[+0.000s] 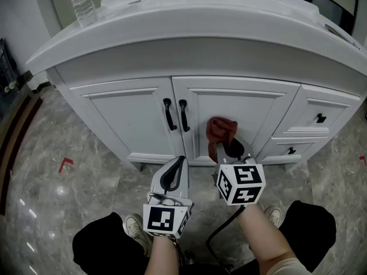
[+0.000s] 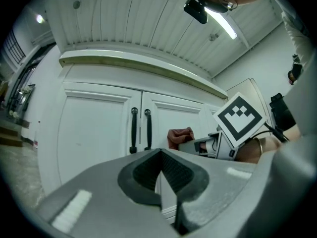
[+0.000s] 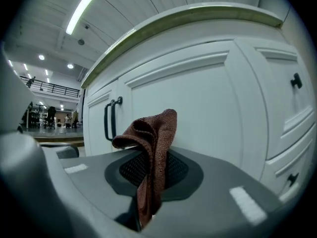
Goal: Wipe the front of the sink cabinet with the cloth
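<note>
A white sink cabinet (image 1: 229, 105) with two doors and black handles (image 1: 175, 114) fills the head view. My right gripper (image 1: 229, 148) is shut on a reddish-brown cloth (image 1: 221, 129), which bunches up against the right door (image 3: 198, 108) near its lower part. In the right gripper view the cloth (image 3: 151, 148) sticks up from between the jaws. My left gripper (image 1: 176, 168) is shut with nothing in it, held back from the doors, below the handles (image 2: 140, 130). From the left gripper view the cloth (image 2: 179, 137) shows beside the right gripper's marker cube (image 2: 241, 118).
Right of the doors are two drawers with black knobs (image 1: 320, 118). A plastic bottle (image 1: 82, 2) stands on the countertop at the back left. The floor is grey marble tile with a red tape mark (image 1: 65, 164). The person's shoes (image 1: 135, 227) are near the cabinet base.
</note>
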### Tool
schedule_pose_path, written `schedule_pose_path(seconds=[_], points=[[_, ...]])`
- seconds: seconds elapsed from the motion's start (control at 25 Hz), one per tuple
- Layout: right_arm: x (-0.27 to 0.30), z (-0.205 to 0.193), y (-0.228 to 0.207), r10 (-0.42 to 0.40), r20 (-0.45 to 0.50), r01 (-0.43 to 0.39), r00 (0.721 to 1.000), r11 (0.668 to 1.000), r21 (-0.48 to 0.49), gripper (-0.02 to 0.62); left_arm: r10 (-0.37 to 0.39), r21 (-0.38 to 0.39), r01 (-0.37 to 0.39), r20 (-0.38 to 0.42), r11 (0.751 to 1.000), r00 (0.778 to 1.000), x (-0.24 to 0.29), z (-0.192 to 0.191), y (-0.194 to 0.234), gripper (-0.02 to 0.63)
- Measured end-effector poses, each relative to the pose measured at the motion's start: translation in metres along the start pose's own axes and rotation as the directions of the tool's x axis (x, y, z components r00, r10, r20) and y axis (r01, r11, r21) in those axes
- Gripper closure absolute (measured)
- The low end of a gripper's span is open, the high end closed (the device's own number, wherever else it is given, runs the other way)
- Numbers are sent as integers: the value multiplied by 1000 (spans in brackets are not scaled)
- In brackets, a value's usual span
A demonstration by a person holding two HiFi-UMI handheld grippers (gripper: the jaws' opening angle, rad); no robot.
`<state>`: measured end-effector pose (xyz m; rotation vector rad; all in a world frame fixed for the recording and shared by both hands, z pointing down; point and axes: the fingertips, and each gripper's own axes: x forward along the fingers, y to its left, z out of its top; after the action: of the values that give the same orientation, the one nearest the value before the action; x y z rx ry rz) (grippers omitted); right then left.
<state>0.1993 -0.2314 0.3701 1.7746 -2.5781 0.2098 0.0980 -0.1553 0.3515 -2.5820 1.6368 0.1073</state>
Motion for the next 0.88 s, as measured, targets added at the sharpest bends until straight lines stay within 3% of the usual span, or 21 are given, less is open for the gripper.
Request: schedule_pose_path(seconds=[0.2,0.36,0.88], points=[[26,-33,44,77,-59,-75,995,997,35,514,65,-7,-66,-26,998,998,-17,-15,37,606],[39,-45,60,93,-75,-90,993,995,49,513,69,-17,-70,-32,997,997,-24,-23,45,606],[17,-39,-7,-40,-86,39,995,999,-20,514,-26,-39,25,-16,999,1000,6,-29,1,606]])
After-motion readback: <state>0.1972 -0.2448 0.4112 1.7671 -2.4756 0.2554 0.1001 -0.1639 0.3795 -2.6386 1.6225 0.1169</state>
